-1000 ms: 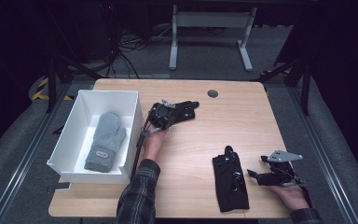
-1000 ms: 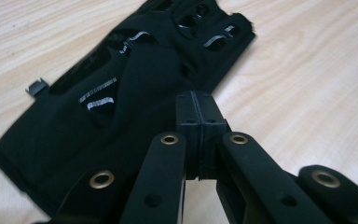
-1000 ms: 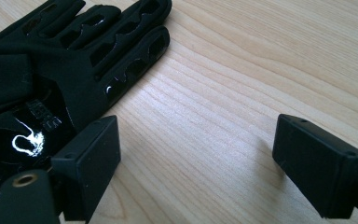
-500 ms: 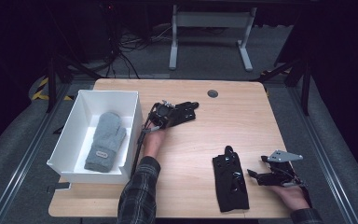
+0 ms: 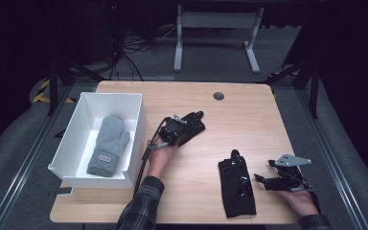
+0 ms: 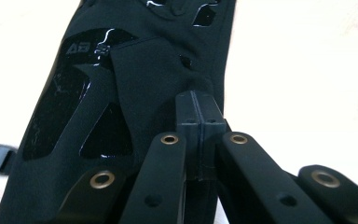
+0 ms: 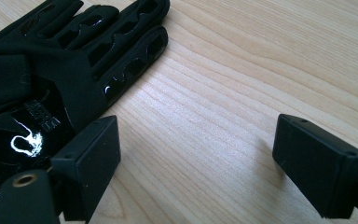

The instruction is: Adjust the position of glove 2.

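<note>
The left gripper [image 5: 184,125] is closed, and in the left gripper view its two black jaws meet flat against each other with a fold of a black glove [image 6: 121,93] pinched between the pads. This glove hangs or lies just ahead of the jaws; its glossy printed patches are to the left of the jaws in that view, and its finger part reaches away from the tool toward the top edge. In the high view the same glove [image 5: 191,125] is at the tip of the left gripper, near the middle of the wooden table [image 5: 249,115], with its fingers pointing away from the person's hand. Beside this gripper, on its left side, stands a white box [image 5: 136,125], and a grey mitten [image 5: 108,144] lies inside it, well apart from the jaws. The right gripper [image 5: 268,181] is open, its jaws stand wide apart and nothing is between them except bare table wood. A second black glove [image 5: 236,182] lies flat on the table just beside this gripper, on its left. In the right gripper view this second glove [image 7: 51,65] touches or nearly touches the left jaw, I cannot tell which, and its fingers point forward, away from the tool.
</note>
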A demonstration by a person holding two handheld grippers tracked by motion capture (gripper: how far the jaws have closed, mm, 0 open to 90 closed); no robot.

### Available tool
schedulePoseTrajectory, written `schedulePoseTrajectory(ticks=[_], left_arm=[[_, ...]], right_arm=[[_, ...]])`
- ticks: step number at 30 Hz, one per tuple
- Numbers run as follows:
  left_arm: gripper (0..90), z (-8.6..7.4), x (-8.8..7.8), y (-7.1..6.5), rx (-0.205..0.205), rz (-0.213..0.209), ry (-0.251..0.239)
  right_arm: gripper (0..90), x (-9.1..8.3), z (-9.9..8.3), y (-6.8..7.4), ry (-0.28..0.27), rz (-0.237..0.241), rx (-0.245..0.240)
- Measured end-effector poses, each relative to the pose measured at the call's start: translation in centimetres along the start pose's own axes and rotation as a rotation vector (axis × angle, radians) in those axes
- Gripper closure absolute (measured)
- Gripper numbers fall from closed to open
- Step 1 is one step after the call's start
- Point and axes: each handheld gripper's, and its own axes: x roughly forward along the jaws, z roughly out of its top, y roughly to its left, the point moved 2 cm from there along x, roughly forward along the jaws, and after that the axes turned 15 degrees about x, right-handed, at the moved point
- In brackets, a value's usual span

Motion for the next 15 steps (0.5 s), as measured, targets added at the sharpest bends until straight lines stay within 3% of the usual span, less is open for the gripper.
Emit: schedulePoseTrajectory(ticks=[15], left_arm=[[90.0,-2.1,-1.7,-6.0,0.032,-0.066,-0.035]], right_arm=[[15.5,0.0,0.0,0.0,0.0,-0.001,0.0]])
